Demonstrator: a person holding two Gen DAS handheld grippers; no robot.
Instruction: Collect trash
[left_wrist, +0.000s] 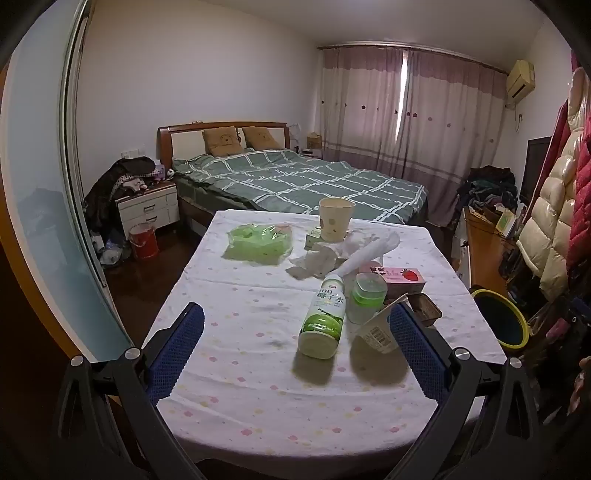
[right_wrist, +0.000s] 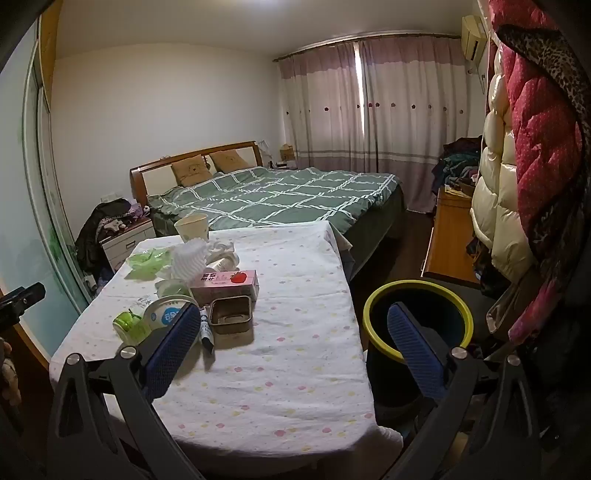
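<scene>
progress: nothing's getting binned yet | left tongs (left_wrist: 295, 332) and right tongs (right_wrist: 291, 332) both hanging wide apart, empty | bottle (left_wrist: 323, 317), cups, carton (right_wrist: 225, 286) all sitting on the table (right_wrist: 295, 369) | bin (right_wrist: 417, 317) is waiting alongside

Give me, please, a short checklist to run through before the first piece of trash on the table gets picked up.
1. Left claw open and empty: ok.
2. Right claw open and empty: ok.
3. Bin beside the table, mouth unobstructed: ok.
4. Coconut water bottle lying in front of the left claw, free to grasp: ok.
5. Bottle empty and capped: cannot tell.
6. Yogurt cup tipped over, clear of the bottle: cannot tell.
</scene>
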